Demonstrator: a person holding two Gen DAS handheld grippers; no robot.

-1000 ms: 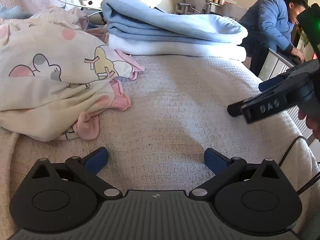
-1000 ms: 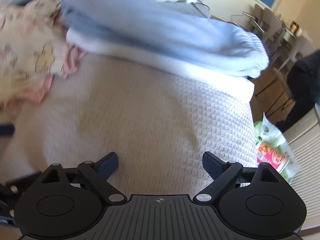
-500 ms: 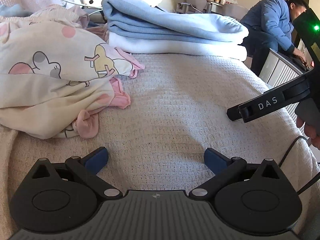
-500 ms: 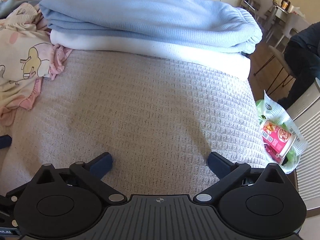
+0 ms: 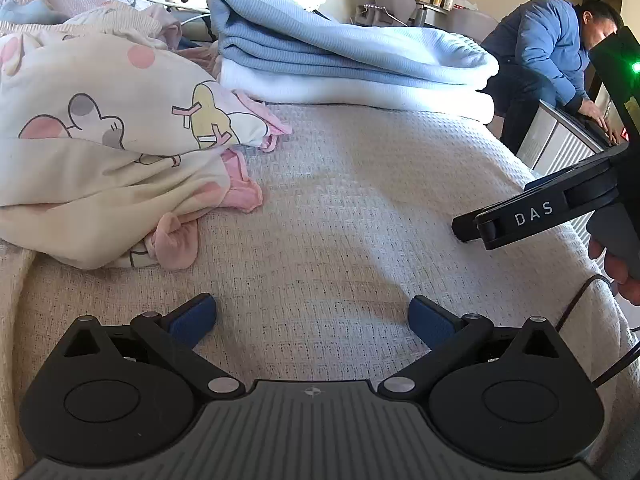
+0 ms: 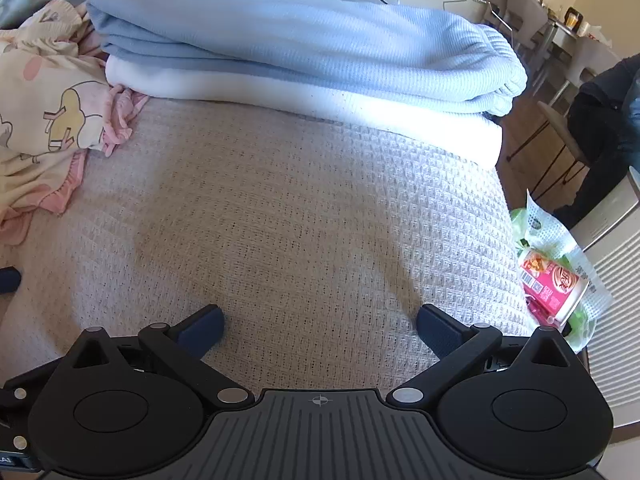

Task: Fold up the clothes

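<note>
A crumpled cream garment with cartoon prints and pink trim lies in a heap at the left of the waffle-weave bed cover; its edge shows in the right wrist view too. Behind it sits a folded stack, a light blue piece on a white one, seen closer as blue over white. My left gripper is open over bare cover. My right gripper is open too, nothing between its fingers; from the left wrist its side shows at the right.
A snack packet in a plastic bag lies off the bed's right edge beside a white ribbed unit. A person in a blue jacket bends over at the back right. Chairs and a table stand behind. A cable trails at the right.
The right gripper's view has steadied from blur and its jaws stand slightly wider. In the left wrist view the right gripper tilted a little; the clothes lie as before.
</note>
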